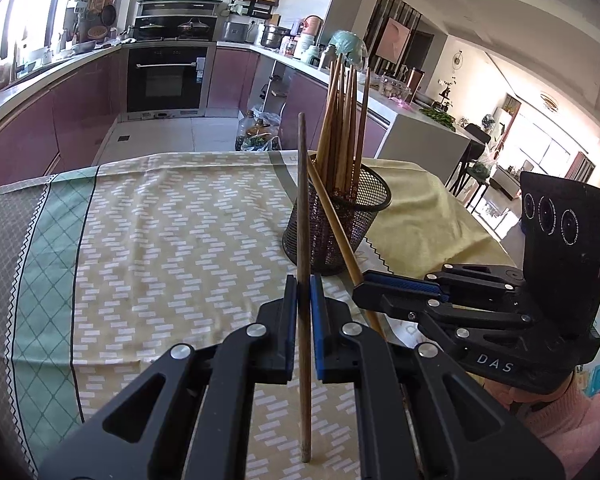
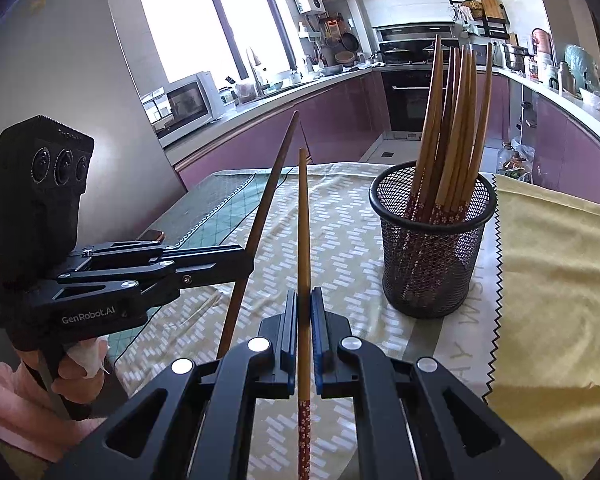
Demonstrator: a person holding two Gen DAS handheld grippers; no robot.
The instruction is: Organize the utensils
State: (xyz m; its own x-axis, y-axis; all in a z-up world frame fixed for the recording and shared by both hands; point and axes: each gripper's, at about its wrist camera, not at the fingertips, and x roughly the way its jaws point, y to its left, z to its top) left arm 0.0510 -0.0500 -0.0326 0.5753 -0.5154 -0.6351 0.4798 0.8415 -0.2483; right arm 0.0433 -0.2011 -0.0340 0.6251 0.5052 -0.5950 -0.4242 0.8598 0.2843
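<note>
My left gripper (image 1: 304, 284) is shut on a dark brown chopstick (image 1: 303, 200) and holds it upright above the table; it also shows in the right wrist view (image 2: 268, 196). My right gripper (image 2: 304, 300) is shut on a lighter chopstick (image 2: 303, 240) with a red flowered end; it shows in the left wrist view (image 1: 332, 216) leaning toward the holder. A black mesh holder (image 2: 432, 252) with several chopsticks (image 2: 452, 128) stands upright on the table, ahead and right of the right gripper. In the left wrist view the holder (image 1: 340, 224) is just beyond both held chopsticks.
The table carries a patterned cloth (image 1: 172, 240) and a yellow cloth (image 2: 552, 280) on the right. A phone (image 2: 152, 235) lies near the table's left edge. Kitchen counters (image 2: 284, 120) and an oven (image 1: 164, 76) lie beyond.
</note>
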